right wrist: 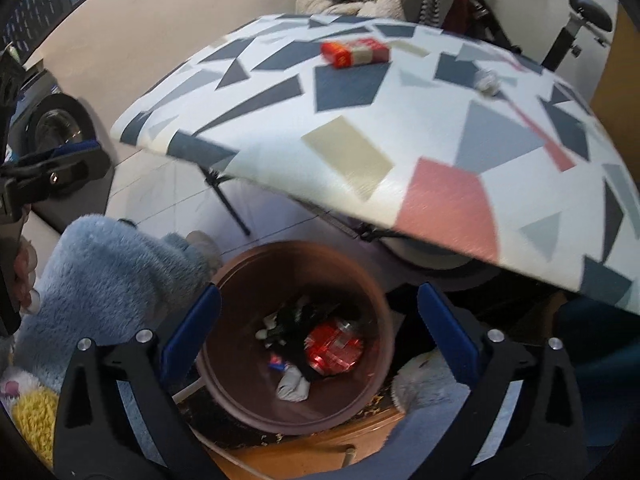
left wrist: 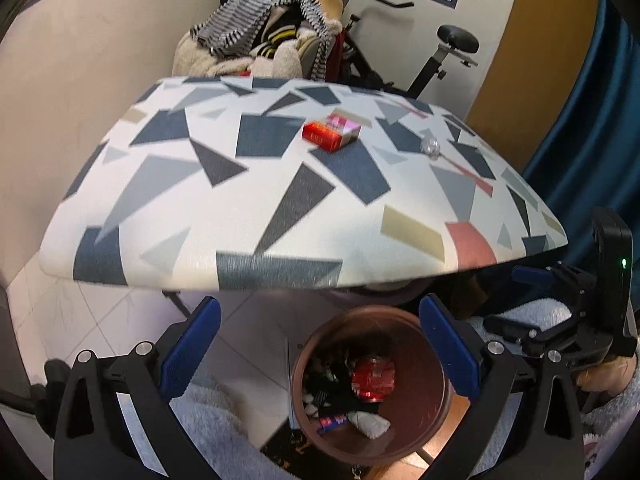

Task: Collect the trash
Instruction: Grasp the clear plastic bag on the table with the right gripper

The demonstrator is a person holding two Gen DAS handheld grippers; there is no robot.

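Note:
A brown round bin (right wrist: 372,292) stands on the floor under the edge of an ironing board (right wrist: 360,148) with a geometric cover. Inside lie a red crumpled pack (right wrist: 334,348), a white wad (right wrist: 294,388) and dark scraps. My right gripper (right wrist: 318,336) hangs open above the bin's mouth with nothing between its blue pads. My left gripper (left wrist: 320,348) is open too, also over the bin (left wrist: 432,400), empty. On the board lie a red cigarette pack (left wrist: 332,132) and a small clear crumpled wrapper (left wrist: 431,147). The same pack (right wrist: 354,53) and wrapper (right wrist: 488,80) show in the right wrist view.
A chair piled with clothes (left wrist: 256,44) and an exercise bike (left wrist: 448,52) stand behind the board. A fluffy blue sleeve (right wrist: 108,272) is at the left, the board's black legs (right wrist: 230,200) near the bin. A blue curtain (left wrist: 592,128) hangs at the right.

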